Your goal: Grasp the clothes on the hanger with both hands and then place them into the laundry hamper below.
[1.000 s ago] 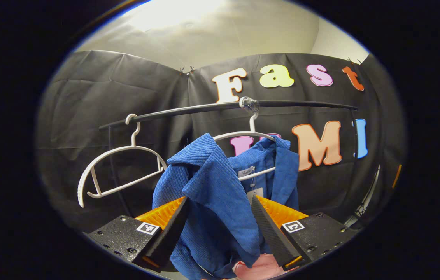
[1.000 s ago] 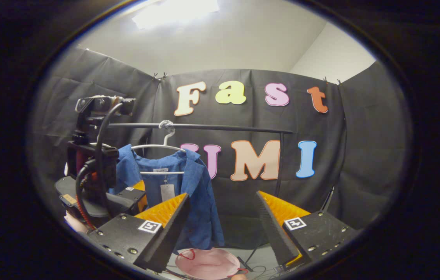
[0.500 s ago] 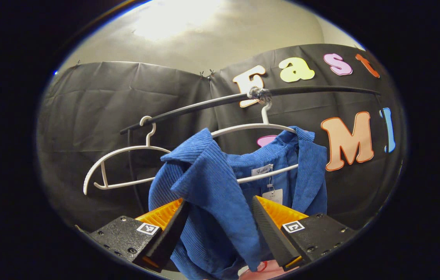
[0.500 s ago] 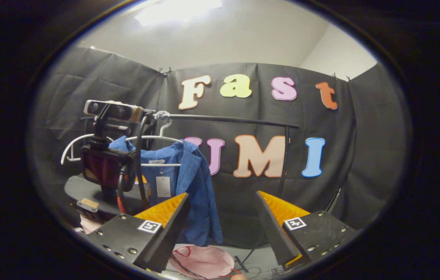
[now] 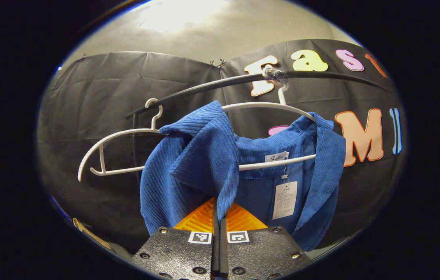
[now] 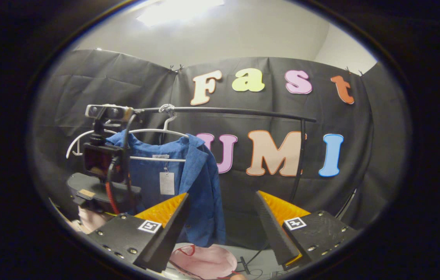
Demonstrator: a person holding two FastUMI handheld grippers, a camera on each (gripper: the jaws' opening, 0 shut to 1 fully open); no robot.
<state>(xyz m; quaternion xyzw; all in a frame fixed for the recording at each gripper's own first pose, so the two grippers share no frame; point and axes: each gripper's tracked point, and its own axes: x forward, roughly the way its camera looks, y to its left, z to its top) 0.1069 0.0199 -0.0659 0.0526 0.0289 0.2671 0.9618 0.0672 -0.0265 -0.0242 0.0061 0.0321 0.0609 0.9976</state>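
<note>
A blue corduroy jacket (image 5: pixel 196 155) hangs on a white hanger (image 5: pixel 270 105) from a black rail (image 5: pixel 204 86). My left gripper (image 5: pixel 220 212) is shut on the jacket's left front edge, just below the collar. In the right gripper view the jacket (image 6: pixel 200 182) hangs left of centre on its hanger (image 6: pixel 153 131). The left gripper's body (image 6: pixel 103 186) stands in front of the jacket's left side. My right gripper (image 6: pixel 223 195) is open with nothing between its fingers, a little short of the jacket's right edge. A pink laundry hamper (image 6: pixel 208 261) sits on the floor below.
An empty white hanger (image 5: pixel 114 136) hangs on the rail to the left of the jacket. The rail's upright post (image 6: pixel 299 155) stands to the right. A white tag (image 5: pixel 285 200) dangles inside the collar. Cables (image 6: pixel 249 264) lie on the floor by the hamper.
My left gripper has gone from open around the jacket's front edge to shut on it. The right gripper has drifted slightly and stays open.
</note>
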